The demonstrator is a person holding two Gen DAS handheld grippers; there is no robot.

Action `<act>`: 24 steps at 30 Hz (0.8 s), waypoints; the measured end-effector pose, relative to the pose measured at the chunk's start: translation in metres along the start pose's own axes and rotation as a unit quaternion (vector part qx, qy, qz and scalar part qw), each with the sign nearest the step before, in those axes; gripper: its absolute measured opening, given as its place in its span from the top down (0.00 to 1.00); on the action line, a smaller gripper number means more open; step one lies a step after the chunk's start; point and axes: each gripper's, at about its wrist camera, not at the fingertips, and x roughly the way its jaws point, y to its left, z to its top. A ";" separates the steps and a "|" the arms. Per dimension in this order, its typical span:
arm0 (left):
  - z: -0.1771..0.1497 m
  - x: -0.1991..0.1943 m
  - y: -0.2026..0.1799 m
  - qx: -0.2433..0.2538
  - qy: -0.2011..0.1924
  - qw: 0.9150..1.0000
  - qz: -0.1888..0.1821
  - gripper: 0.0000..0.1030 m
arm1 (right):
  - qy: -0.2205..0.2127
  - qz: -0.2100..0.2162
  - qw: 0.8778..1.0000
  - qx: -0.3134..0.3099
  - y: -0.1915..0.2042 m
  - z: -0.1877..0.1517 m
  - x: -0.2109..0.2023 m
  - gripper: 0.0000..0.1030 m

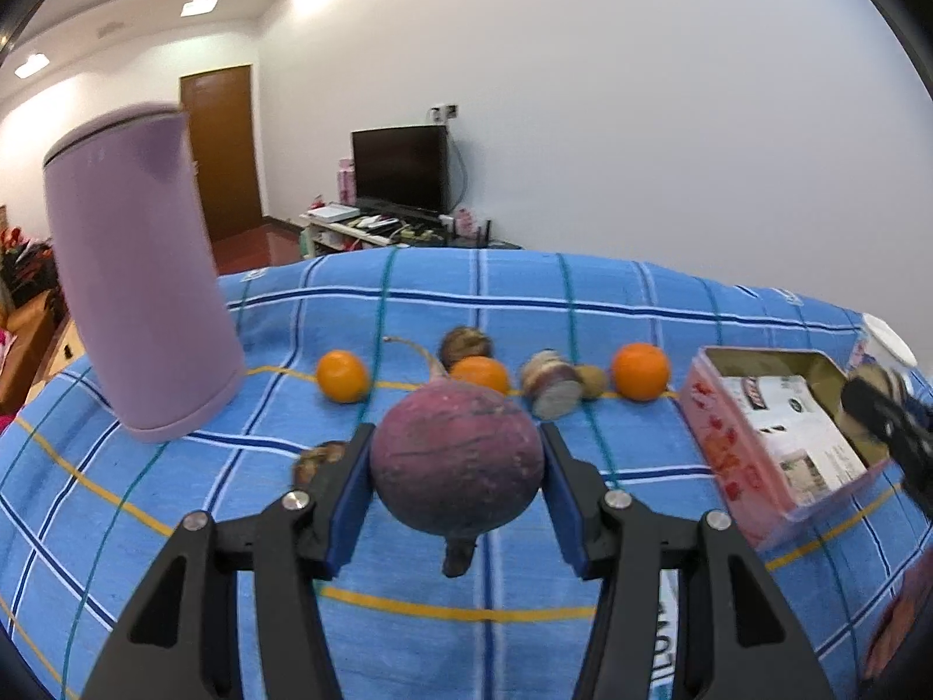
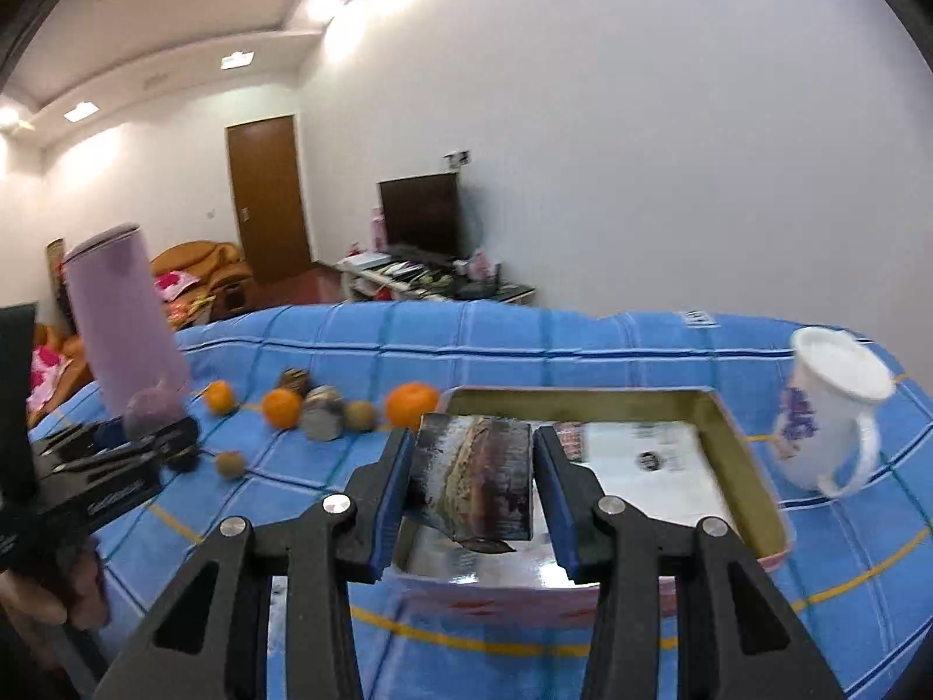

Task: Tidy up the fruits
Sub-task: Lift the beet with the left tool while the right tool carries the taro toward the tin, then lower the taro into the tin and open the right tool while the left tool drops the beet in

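Left gripper (image 1: pixel 458 469) clamps a purple beet (image 1: pixel 458 461) | right gripper (image 2: pixel 469 481) grips a dark chunk (image 2: pixel 475 484) over the tin (image 2: pixel 752 466) | oranges (image 1: pixel 639 371) at twelve o'clock on blue plaid cloth (image 1: pixel 175 525) | television (image 1: pixel 401 172), door (image 1: pixel 224 146) behind
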 end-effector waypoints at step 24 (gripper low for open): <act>0.013 0.009 -0.184 0.078 0.020 0.988 -0.129 0.46 | 0.045 -0.094 0.995 0.001 -0.108 -0.013 0.012 0.57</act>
